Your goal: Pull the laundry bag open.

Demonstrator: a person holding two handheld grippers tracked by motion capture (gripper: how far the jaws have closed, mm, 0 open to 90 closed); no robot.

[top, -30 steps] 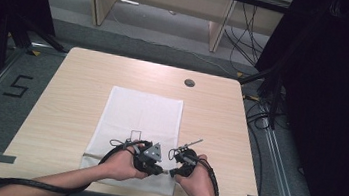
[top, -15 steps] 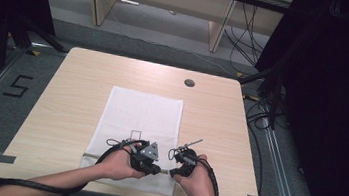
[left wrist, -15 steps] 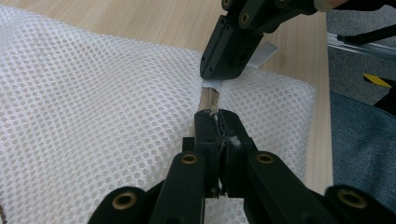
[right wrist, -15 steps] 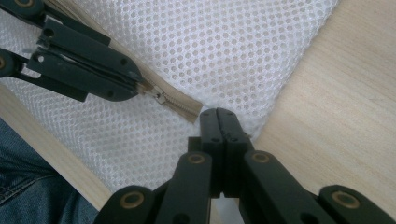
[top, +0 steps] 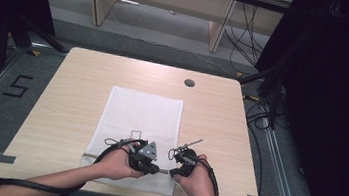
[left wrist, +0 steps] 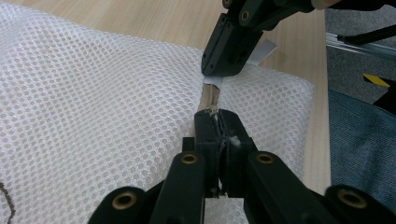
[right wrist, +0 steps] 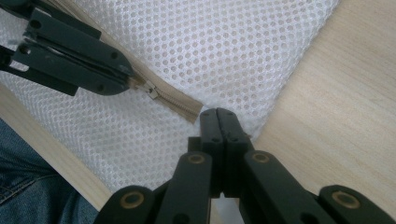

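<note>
Pinching the small metal zipper pull (right wrist: 150,90) of the white mesh laundry bag (left wrist: 98,107), the left gripper (left wrist: 218,133) is clamped; just beyond it, the right gripper (right wrist: 219,122) grips the beige zipper tape's end (right wrist: 189,111).

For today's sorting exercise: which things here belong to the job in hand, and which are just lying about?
In the job:
mesh bag
zip
zip pull
left hand-held gripper, shut on the zip pull
right hand-held gripper, shut on the bag's zip end

Just about:
table
grommet hole
floor cables
</note>
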